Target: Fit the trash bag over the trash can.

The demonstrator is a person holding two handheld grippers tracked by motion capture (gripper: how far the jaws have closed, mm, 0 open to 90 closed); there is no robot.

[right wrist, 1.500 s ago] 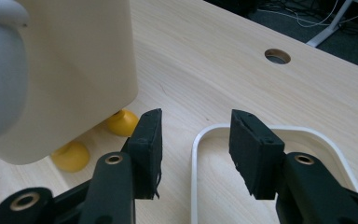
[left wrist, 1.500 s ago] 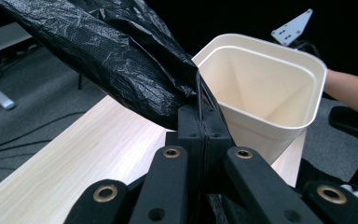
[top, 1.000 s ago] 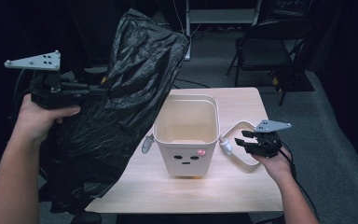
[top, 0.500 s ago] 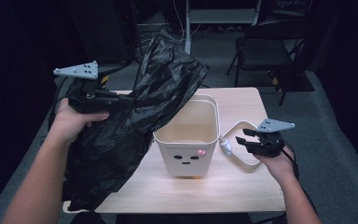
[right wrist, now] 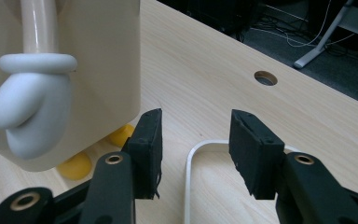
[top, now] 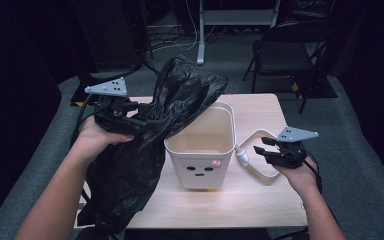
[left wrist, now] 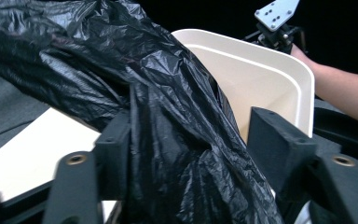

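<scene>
A cream bin (top: 200,150) with a face on its front stands mid-table. A black plastic bag (top: 145,150) drapes from my left gripper (top: 140,120) over the bin's left rim and hangs down past the table's front edge. In the left gripper view the bag (left wrist: 182,140) lies between the jaws of my left gripper (left wrist: 191,149), which have just been opening and stand wide; the bin (left wrist: 261,79) is right behind. My right gripper (top: 261,152) is open to the right of the bin, its jaws low over a white ring (right wrist: 189,172) on the table, holding nothing.
The bin has a white mitten-shaped arm (right wrist: 28,112) on its side and yellow feet (right wrist: 77,165). A cable hole (right wrist: 265,78) sits in the wooden tabletop (top: 260,110). A black chair (top: 285,55) and a desk leg (top: 200,50) stand beyond the table.
My left hand has carried the bag rightward and down to the bin, so the bag now lies over its left rim. The right hand has stayed where it was.
</scene>
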